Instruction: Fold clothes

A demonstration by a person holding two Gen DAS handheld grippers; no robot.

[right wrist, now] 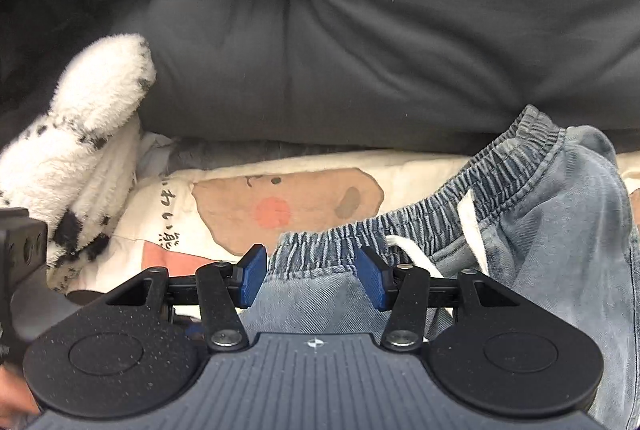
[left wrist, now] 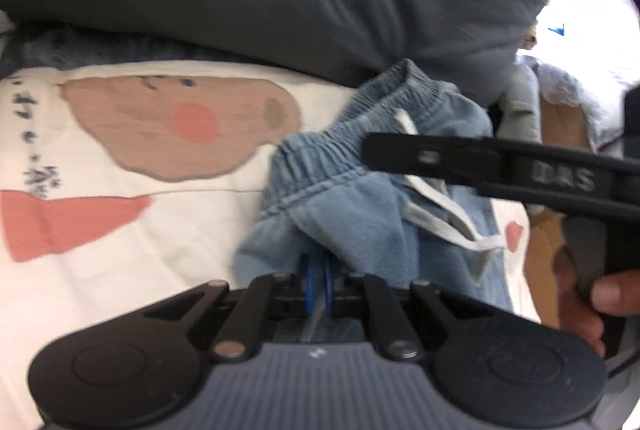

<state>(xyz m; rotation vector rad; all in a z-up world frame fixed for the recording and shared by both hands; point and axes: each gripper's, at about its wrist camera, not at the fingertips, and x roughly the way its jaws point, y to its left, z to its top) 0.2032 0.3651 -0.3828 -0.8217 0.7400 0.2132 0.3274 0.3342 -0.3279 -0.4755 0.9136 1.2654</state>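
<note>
Light blue denim trousers (left wrist: 360, 214) with an elastic waistband (right wrist: 440, 214) and a white drawstring (left wrist: 448, 226) lie crumpled on a printed sheet. My left gripper (left wrist: 316, 278) is shut on a fold of the denim near the waistband, and the cloth bunches up between its blue pads. In the right wrist view my right gripper (right wrist: 310, 276) stands open over the waistband. The gathered band lies between its blue pads (right wrist: 252, 280), which are spread apart. One black finger of the right gripper (left wrist: 440, 158) reaches in from the right above the trousers, with a hand (left wrist: 612, 290) behind it.
A thick grey duvet (right wrist: 360, 50) bulges just behind the trousers. The white sheet (left wrist: 120, 270) bears a brown bear face and red patches. A fluffy white cloth with black spots (right wrist: 80, 134) lies at the left. A brown surface (left wrist: 556, 118) shows at the right.
</note>
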